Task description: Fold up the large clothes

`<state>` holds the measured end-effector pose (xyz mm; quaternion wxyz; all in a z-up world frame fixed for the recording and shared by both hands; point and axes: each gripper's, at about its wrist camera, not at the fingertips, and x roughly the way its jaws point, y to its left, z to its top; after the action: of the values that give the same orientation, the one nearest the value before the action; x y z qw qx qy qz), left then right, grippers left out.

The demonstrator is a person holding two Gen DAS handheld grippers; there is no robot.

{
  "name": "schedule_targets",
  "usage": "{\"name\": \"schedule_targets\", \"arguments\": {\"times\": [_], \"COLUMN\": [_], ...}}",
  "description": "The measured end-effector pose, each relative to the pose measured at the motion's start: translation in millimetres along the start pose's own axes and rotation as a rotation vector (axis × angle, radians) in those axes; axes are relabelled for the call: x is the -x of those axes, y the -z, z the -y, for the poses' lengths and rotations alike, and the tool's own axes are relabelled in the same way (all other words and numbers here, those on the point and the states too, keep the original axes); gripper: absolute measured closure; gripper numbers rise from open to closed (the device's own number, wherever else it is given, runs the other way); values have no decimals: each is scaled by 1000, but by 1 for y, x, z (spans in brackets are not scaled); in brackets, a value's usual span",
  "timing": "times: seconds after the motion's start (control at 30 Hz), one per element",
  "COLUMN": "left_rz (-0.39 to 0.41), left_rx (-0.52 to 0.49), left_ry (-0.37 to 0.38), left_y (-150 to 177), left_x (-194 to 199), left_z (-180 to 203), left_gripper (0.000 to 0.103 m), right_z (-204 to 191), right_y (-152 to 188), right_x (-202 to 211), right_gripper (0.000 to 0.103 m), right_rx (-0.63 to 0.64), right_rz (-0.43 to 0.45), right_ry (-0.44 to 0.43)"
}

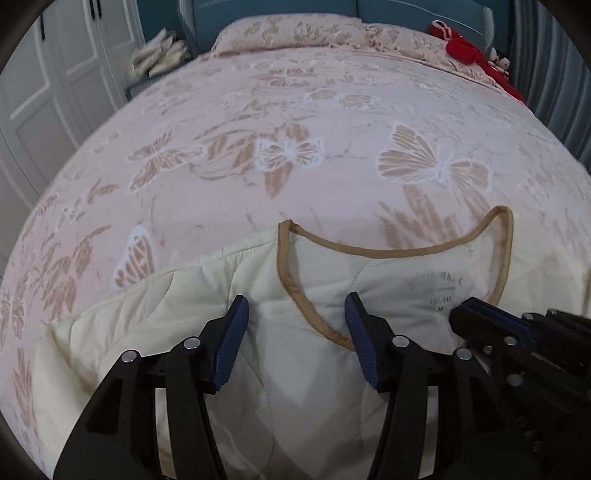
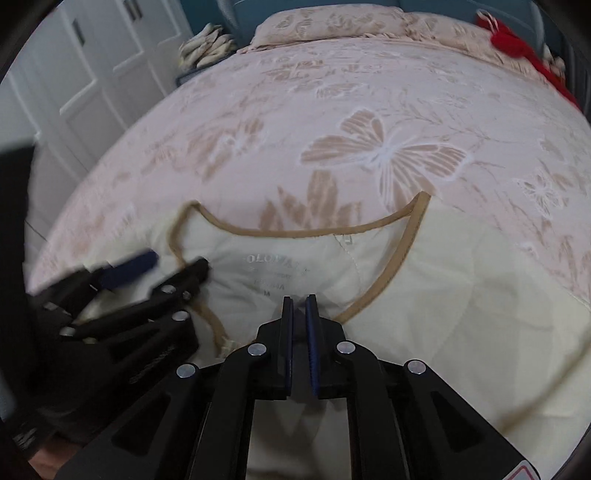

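A cream quilted jacket [image 1: 207, 291] with tan neck trim [image 1: 388, 253] lies flat on the bed, collar toward the pillows; it also shows in the right wrist view [image 2: 461, 295]. My left gripper [image 1: 295, 310] is open, its fingers either side of the left front edge of the neckline, just above the cloth. My right gripper [image 2: 300, 306] is shut on the jacket's front edge below the size label [image 2: 275, 271]. The left gripper also shows blurred in the right wrist view [image 2: 166, 264]. The right gripper shows at the right edge of the left wrist view [image 1: 476, 314].
The pink butterfly bedspread [image 1: 295, 129] covers the bed. Pillows [image 1: 291, 31] lie at the head, red cloth [image 1: 469, 51] at the far right. A pile of pale cloth [image 1: 159, 55] sits on a stand at the far left, by white wardrobe doors [image 1: 55, 74].
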<state>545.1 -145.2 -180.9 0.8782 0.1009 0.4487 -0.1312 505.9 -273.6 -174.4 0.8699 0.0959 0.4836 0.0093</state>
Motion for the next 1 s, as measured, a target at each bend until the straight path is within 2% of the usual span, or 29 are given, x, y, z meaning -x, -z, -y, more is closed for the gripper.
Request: {"name": "schedule_targets", "arguments": {"times": [0.07, 0.2, 0.3, 0.4, 0.83, 0.93, 0.97, 1.0], "left_rz": [24, 62, 83, 93, 108, 60, 43, 52], "left_rx": [-4, 27, 18, 16, 12, 27, 52, 85], "left_ry": [-20, -9, -36, -51, -77, -56, -65, -62], "left_y": [3, 7, 9, 10, 9, 5, 5, 9], "left_x": [-3, -3, -4, -5, -5, 7, 19, 34], "left_z": [4, 1, 6, 8, 10, 3, -5, -14], "left_gripper": [48, 46, 46, 45, 44, 41, 39, 37], "right_z": [4, 12, 0, -7, -1, 4, 5, 7], "right_y": [4, 11, 11, 10, 10, 5, 5, 9], "right_x": [-2, -1, -4, -7, -10, 1, 18, 45], "right_gripper": [103, 103, 103, 103, 103, 103, 101, 92], "right_rx": [-19, -84, -42, -3, -29, -52, -62, -75], "right_rz": [20, 74, 105, 107, 121, 91, 102, 148], "right_ry": [5, 36, 125, 176, 159, 145, 187, 200]}}
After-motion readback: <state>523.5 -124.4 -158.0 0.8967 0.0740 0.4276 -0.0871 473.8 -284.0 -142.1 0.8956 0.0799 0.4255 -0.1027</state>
